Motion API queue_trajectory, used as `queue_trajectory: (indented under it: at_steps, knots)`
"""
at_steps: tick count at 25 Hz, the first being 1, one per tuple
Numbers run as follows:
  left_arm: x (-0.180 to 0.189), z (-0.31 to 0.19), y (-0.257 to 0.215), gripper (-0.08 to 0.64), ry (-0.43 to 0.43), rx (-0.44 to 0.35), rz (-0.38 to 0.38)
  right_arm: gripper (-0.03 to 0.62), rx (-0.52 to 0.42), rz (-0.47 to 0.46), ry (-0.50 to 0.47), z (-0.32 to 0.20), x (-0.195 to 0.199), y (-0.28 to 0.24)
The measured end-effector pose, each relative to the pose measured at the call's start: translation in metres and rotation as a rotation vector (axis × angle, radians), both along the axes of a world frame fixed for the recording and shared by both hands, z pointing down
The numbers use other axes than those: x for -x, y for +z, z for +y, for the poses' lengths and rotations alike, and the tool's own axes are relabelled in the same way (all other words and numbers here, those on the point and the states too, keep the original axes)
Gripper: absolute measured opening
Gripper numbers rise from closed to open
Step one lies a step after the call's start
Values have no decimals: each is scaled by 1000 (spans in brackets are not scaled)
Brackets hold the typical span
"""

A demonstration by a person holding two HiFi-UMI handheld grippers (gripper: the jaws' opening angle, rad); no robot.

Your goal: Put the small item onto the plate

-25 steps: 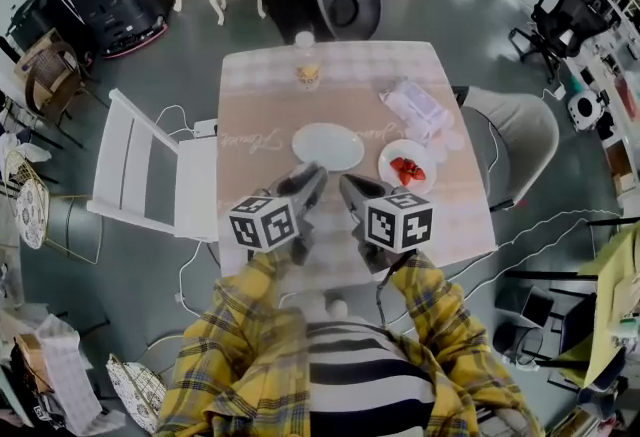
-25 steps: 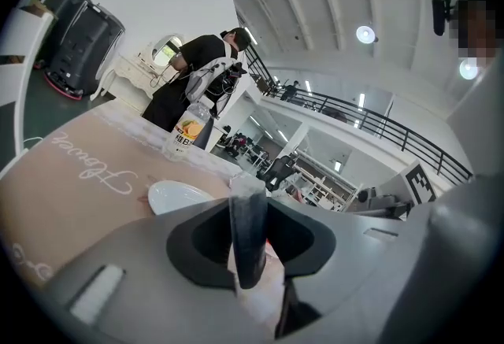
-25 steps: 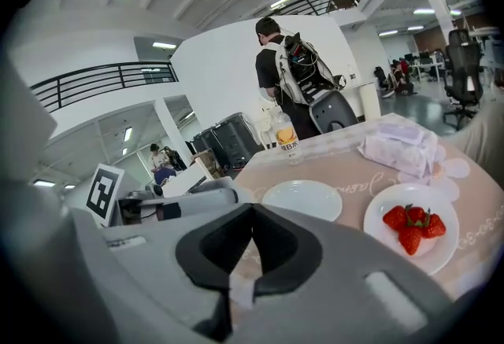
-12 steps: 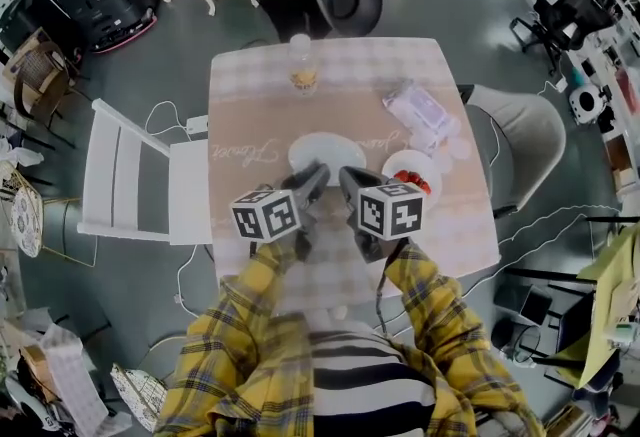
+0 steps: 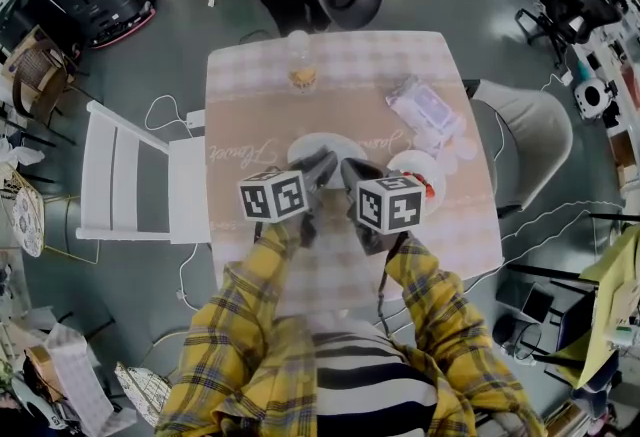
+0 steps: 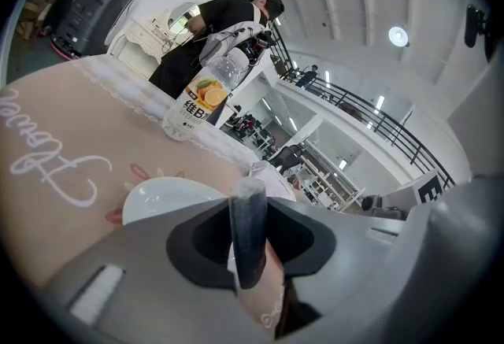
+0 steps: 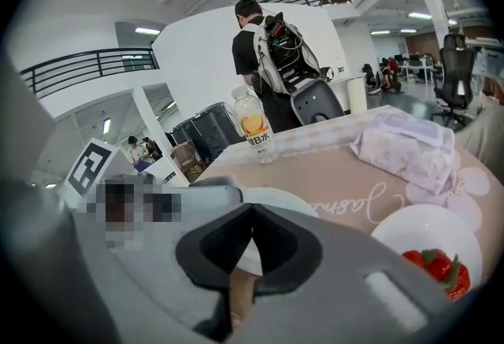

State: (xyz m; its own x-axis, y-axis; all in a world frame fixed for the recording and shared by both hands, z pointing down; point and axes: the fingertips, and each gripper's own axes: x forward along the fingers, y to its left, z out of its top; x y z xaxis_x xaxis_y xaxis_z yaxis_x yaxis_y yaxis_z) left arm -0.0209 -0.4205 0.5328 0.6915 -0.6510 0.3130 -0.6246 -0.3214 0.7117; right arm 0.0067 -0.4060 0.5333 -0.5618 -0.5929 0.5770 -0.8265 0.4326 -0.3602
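Well, left claw [image 5: 324, 164] and right claw [image 5: 349, 167], both clenched empty, hover at the edge of the plate [image 5: 300, 146].

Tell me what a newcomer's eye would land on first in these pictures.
The left gripper and right gripper, each topped by a black-and-white marker cube, hang side by side over the middle of the table. Just right of them, red strawberries sit in a white dish, the strongest colour on the cloth. An empty white plate lies just beyond the jaws.
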Motion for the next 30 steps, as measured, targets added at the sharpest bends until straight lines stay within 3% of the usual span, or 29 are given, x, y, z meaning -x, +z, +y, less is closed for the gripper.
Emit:
queue_trajectory:
  at_steps: [6, 13, 17, 19, 30]
  knots:
    - [-10, -4, 12, 92, 92, 30, -90, 2, 20, -5, 11, -2, -6, 7]
    - [-10, -7, 20, 94, 126, 36, -132, 2, 34, -5, 13, -3, -9, 12]
    - [-12, -7, 23, 101, 157, 34, -197, 2, 40, -6, 9, -4, -8, 13]
    - [-9, -7, 27, 158, 162, 30, -252, 2, 41, -6, 3, -3, -7, 14]
    - [19, -16, 19, 189, 57, -18, -316, 2, 39, -18, -3, 1, -4, 11]
